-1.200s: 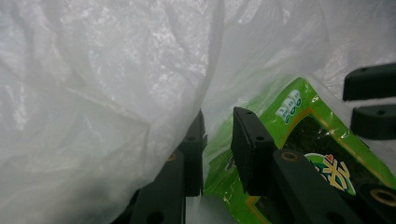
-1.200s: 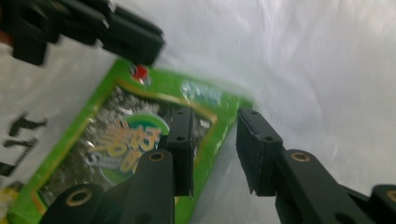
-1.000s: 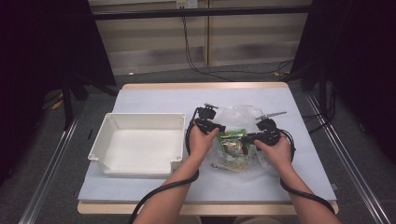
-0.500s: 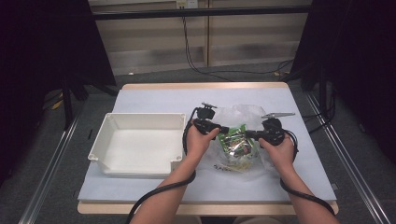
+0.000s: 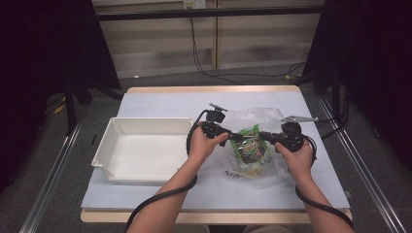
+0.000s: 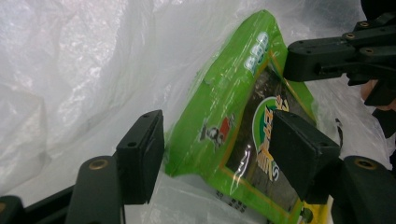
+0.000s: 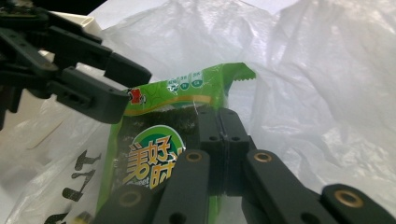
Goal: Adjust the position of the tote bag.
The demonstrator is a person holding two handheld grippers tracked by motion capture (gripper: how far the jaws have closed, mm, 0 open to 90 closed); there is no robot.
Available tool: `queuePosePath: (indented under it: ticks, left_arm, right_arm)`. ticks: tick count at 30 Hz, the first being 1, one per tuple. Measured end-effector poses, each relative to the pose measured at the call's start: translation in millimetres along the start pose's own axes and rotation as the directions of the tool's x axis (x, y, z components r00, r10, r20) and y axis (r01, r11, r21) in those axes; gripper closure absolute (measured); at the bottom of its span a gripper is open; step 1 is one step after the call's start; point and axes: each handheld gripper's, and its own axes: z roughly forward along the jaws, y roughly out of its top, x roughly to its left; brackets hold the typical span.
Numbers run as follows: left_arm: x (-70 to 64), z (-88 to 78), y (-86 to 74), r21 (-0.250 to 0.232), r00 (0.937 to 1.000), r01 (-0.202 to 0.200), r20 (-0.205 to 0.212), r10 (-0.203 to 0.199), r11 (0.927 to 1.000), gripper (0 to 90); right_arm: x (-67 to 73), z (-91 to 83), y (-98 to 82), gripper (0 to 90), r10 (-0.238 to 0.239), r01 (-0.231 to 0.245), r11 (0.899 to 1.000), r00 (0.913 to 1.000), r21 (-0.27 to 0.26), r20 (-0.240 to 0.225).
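The right tongs [image 7: 223, 140] are clenched on the edge of a green snack packet [image 7: 154, 140]; in the right gripper view their two jaws stand pressed together with the packet's side pinched between them. The packet stands upright in that grip, its toothed top seal uppermost, a dark window and a round green badge with yellow lettering on its face.

The left tongs [image 6: 215, 158] are released: in the left gripper view their jaws stand apart on either side of the same packet, which sits between them without either pad pressing on it. These jaws have just been opening. In the high view the two sets of tongs face each other tip to tip, the left tongs [image 5: 233, 136] and the right tongs [image 5: 265, 137] meeting at the snack packet [image 5: 250, 146], which is held up between them.

All around the packet lies a clear plastic bag [image 5: 252, 119], crumpled, with black printing on its near side; the packet sits in its folds. The bag rests on the worktop [image 5: 160, 102], which is covered by a pale sheet. Off to the left of the left tongs, just beside the person's left hand [image 5: 201, 144], stands a white tray [image 5: 109, 145]. The right hand [image 5: 295, 154] holds its gripper on the far side of the bag.
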Motion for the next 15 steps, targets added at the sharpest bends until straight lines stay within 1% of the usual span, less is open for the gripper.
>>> queuePosePath:
  ticks: [1, 3, 4, 5, 6, 8, 10, 11, 12, 13, 14, 15]
  left_arm:
    - [1.1, 0.0, 0.8, 0.01, 1.0, -0.003, 0.008, 0.003, 0.9999, 35.5]
    - [0.7, 0.8, 1.6, 0.006, 1.0, -0.005, 0.005, 0.005, 1.0, 35.1]
    - [1.8, 1.1, 2.3, 0.016, 0.9997, -0.011, 0.024, 0.01, 0.9998, 35.1]
    - [1.7, 3.3, 2.2, 0.012, 0.9994, -0.001, 0.034, 0.0, 0.9999, 35.0]
    - [1.9, 7.6, 1.9, 0.039, 0.9993, -0.008, 0.036, 0.007, 0.9992, 33.5]
    - [2.2, 9.2, 1.3, 0.041, 0.9995, -0.004, 0.032, 0.003, 0.9992, 32.3]
    - [2.7, 11.8, 0.5, 0.048, 0.9979, -0.002, 0.065, -0.001, 0.9988, 32.2]
    - [1.0, 13.1, 0.1, 0.045, 0.998, 0.003, 0.064, -0.006, 0.999, 32.2]
    - [1.3, 13.0, 0.5, 0.055, 0.9973, -0.014, 0.072, 0.01, 0.9984, 32.7]
    - [0.9, 12.3, 1.0, 0.059, 0.9968, -0.012, 0.08, 0.008, 0.9982, 32.7]
    - [-0.2, 10.7, 1.6, 0.07, 0.9973, -0.003, 0.074, -0.002, 0.9975, 37.1]
    - [-1.1, 10.0, 2.5, 0.067, 0.9968, -0.004, 0.08, -0.001, 0.9978, 39.1]
  right_arm:
    - [0.1, 0.1, 0.2, 89.9, -0.005, 0.005, 1.0, 1.0, -0.003, -0.003]
    - [0.1, 0.1, 0.3, 89.9, -0.007, 0.007, 1.0, 1.0, -0.005, -0.007]
    - [0.0, 0.2, 0.3, 89.9, -0.008, 0.008, 1.0, 0.9999, -0.008, -0.011]
    - [0.0, 0.3, 0.4, 89.9, -0.009, 0.009, 1.0, 0.9999, -0.01, -0.013]
    - [0.2, 0.6, 0.7, 89.9, -0.008, 0.008, 1.0, 0.9998, -0.013, -0.019]
    - [0.5, 0.3, 0.8, 90.0, -0.014, 0.013, 1.0, 0.9998, -0.02, -0.018]
    - [0.9, -0.6, 0.7, 90.0, -0.01, 0.01, 1.0, 0.9997, -0.019, -0.022]
    - [0.9, -0.6, 0.7, 90.0, -0.01, 0.01, 1.0, 0.9997, -0.019, -0.022]
    - [0.5, -1.3, 1.0, 90.0, -0.009, 0.009, 1.0, 0.9996, -0.023, -0.025]
    - [0.5, -1.3, 1.0, 90.0, -0.009, 0.009, 1.0, 0.9996, -0.023, -0.025]
    - [0.2, -2.0, 1.2, 90.0, -0.012, 0.011, 1.0, 0.9997, -0.027, -0.021]
    - [0.3, -2.7, 1.7, 90.0, -0.008, 0.007, 1.0, 0.9997, -0.027, -0.023]
